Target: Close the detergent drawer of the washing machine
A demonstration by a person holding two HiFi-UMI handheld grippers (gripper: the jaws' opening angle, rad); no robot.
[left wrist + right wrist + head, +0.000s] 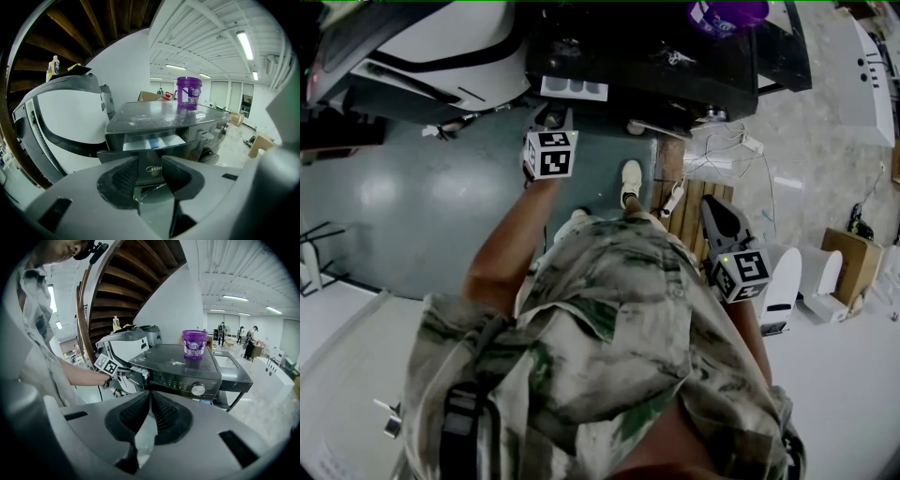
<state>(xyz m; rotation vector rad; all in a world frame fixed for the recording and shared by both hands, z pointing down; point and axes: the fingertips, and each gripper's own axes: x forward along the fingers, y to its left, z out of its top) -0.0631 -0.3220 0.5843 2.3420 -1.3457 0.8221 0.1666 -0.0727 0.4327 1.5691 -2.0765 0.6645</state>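
At your far left, a large white rounded appliance with black trim [61, 117] is standing just beside the dark grey washing machine [159, 117]. A yellow bottle [51, 69] is showing at the appliance's top.

You are holding the left gripper [150, 162] straight at the washer's upper left corner, with its jaws spread apart and nothing pinched. The dark front panel of the detergent drawer [152, 142] is showing in the gap just ahead of the pads (whether they are touching it, I cannot tell). The drawer is sticking out of the machine, and its white and blue compartments are lying open to view from above.

Further right, a purple plastic bucket with a label [189, 93] is resting on the washer's flat top, well back from the drawer.

On the floor to the right of your feet, a slatted wooden pallet [692, 211] is lying beside the machine. Loose white cables [727, 150] are trailing around its far end.

You are holding the right gripper [150, 398] by your right hip, above the pallet and well apart from the washer. Its jaws are pressed together on nothing. At the far right, a brown cardboard box [848, 262] is standing on the pale floor.
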